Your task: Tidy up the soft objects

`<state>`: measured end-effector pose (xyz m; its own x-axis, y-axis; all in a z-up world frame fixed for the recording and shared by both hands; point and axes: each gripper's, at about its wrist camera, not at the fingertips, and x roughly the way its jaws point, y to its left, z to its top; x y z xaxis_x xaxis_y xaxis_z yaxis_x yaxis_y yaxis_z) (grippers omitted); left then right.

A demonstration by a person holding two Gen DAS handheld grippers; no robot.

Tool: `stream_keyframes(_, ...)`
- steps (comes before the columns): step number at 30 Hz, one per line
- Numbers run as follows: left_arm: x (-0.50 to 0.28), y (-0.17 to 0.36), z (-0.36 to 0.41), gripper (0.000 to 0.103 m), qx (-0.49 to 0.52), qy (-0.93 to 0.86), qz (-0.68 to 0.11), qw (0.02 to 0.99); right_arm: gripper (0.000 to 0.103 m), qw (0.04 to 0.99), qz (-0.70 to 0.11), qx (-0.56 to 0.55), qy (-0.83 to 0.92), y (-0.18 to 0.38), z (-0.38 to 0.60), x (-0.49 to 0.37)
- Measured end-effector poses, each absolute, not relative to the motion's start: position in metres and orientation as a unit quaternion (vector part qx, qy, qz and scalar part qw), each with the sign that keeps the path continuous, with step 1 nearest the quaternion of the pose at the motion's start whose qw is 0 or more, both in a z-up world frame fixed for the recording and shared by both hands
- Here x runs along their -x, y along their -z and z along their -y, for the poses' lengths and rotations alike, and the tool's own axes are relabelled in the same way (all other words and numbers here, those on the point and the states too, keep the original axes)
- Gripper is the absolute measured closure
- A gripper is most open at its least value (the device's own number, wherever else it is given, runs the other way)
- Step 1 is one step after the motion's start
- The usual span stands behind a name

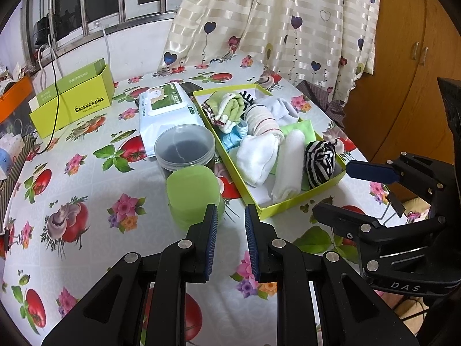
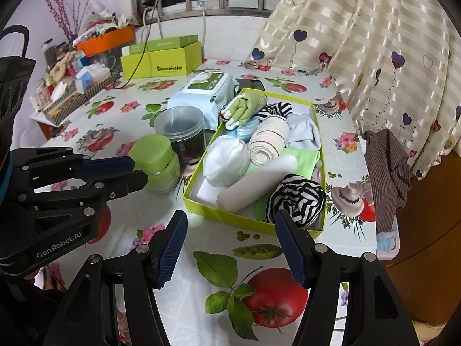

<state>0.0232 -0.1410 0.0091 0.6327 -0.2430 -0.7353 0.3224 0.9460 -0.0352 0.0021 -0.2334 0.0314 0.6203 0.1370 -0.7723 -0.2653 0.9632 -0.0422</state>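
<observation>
A lime-green shallow box (image 1: 291, 201) (image 2: 230, 216) on the flowered table holds several rolled socks and cloths: white rolls (image 1: 258, 155) (image 2: 226, 160), a striped cream roll (image 1: 263, 121) (image 2: 269, 141), a black-and-white striped bundle (image 1: 319, 158) (image 2: 296, 200), a green sock (image 1: 230, 105) (image 2: 245, 106). My left gripper (image 1: 230, 216) is open and empty, above the table just in front of the box's near-left corner. My right gripper (image 2: 230, 230) is open and empty, wide apart, just before the box's near edge. Each gripper shows in the other's view (image 1: 340, 193) (image 2: 135, 173).
A green-lidded jar (image 1: 193, 196) (image 2: 154, 158) and a clear jar (image 1: 184, 147) (image 2: 180, 127) stand left of the box. A wet-wipes pack (image 1: 167, 109) (image 2: 207, 92) and a second green box (image 1: 72, 101) (image 2: 161, 60) lie behind. A curtain (image 1: 273, 23) hangs at the back right.
</observation>
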Motion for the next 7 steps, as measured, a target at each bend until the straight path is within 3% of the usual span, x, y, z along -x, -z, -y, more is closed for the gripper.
stream_keyframes(7, -0.0223, -0.0123, 0.1403, 0.082, -0.044, 0.163, -0.395, 0.903, 0.039, 0.897, -0.42, 0.076, -0.112, -0.0309, 0.2324, -0.0028)
